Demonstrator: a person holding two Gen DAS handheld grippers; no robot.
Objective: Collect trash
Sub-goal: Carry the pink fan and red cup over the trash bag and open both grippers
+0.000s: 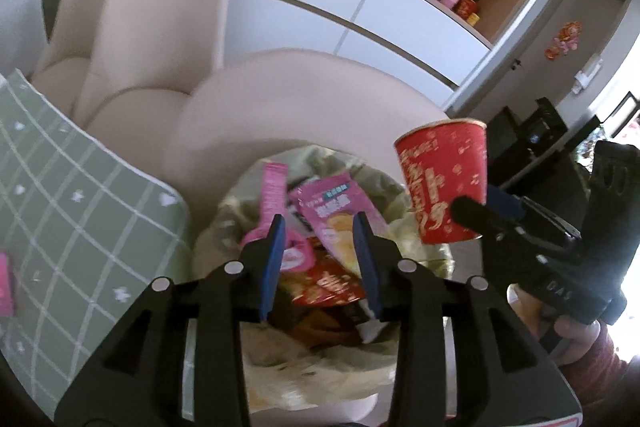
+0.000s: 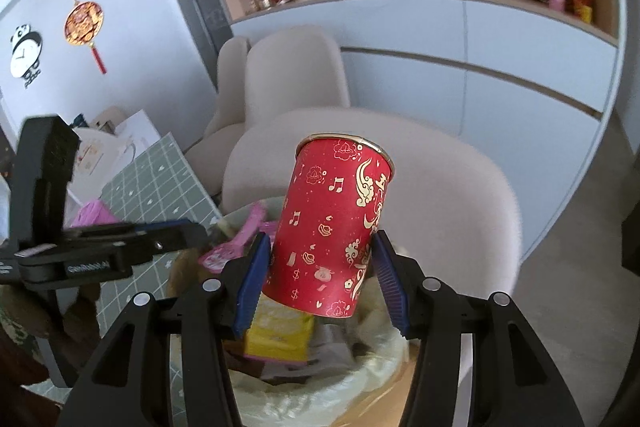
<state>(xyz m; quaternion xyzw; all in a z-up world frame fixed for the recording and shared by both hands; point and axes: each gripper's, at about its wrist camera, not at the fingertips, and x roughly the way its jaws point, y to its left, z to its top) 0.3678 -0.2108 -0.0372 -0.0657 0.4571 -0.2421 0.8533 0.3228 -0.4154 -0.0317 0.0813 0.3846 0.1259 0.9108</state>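
A red paper cup with gold print [image 2: 336, 227] sits between the blue pads of my right gripper [image 2: 320, 279], which is shut on it, above a bin lined with a pale bag [image 2: 320, 399]. The cup also shows in the left wrist view [image 1: 444, 183], right of the bin. My left gripper [image 1: 320, 251] is open and empty, right over the bin [image 1: 280, 367]. The bin holds pink snack wrappers [image 1: 332, 211], a red wrapper [image 1: 332, 287] and a yellow box [image 2: 280, 335].
A table with a green checked cloth [image 1: 80, 211] lies left of the bin, with a pink wrapper at its edge [image 1: 4, 287]. Beige chairs [image 1: 312, 107] stand behind the bin. White cabinets and shelves with red ornaments line the back wall.
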